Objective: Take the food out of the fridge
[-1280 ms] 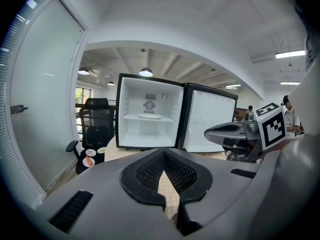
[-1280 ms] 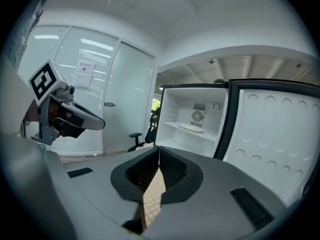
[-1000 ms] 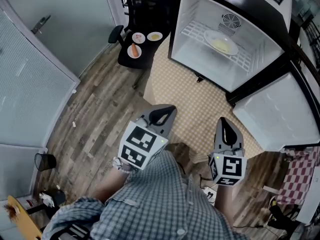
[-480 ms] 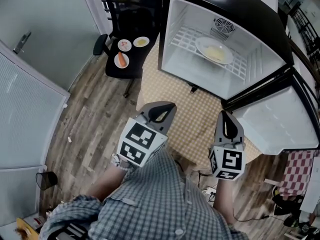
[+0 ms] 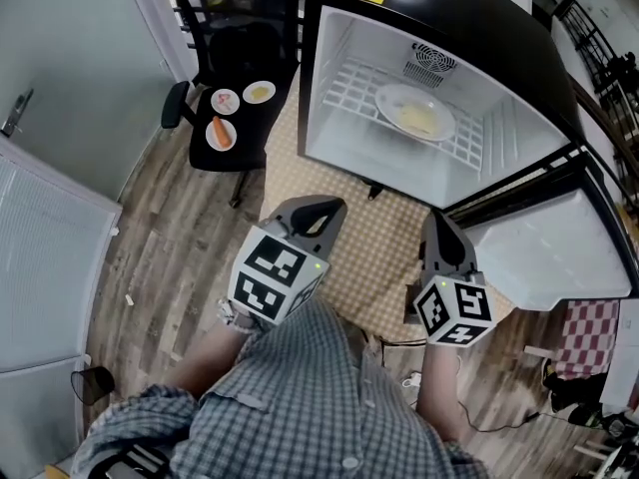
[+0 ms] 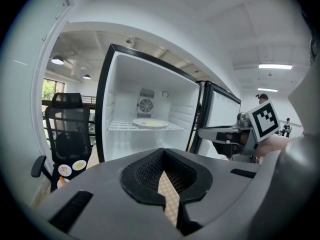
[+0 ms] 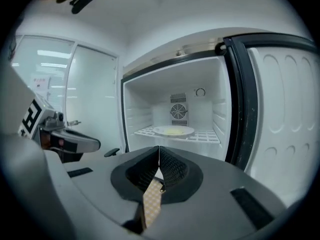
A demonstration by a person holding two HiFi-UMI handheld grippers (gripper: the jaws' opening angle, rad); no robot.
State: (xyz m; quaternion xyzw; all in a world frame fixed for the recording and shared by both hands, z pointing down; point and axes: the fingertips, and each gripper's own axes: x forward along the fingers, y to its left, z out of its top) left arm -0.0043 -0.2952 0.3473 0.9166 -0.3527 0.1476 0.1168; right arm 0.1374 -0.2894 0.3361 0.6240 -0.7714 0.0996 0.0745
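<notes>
A white plate with pale yellow food (image 5: 414, 113) sits on the wire shelf of the open fridge (image 5: 329, 78), with nothing else inside. The left gripper view has the plate (image 6: 150, 123) straight ahead, and so does the right gripper view, plate (image 7: 173, 130). My left gripper (image 5: 318, 213) and right gripper (image 5: 439, 233) hover side by side over the checked mat, short of the fridge opening. Both point at it. Left gripper (image 6: 164, 151) and right gripper (image 7: 159, 148) are shut with nothing between the jaws.
The fridge door (image 5: 549, 252) stands swung open at the right. A black office chair (image 5: 235, 68) at the left holds three small plates of food (image 5: 222, 133). A checked mat (image 5: 379, 242) lies under the fridge. A glass wall and door run along the left.
Both grippers have advanced toward the open fridge, which now sits lower and larger in the head view. The right gripper's marker cube has rolled. Both jaws stay closed.
</notes>
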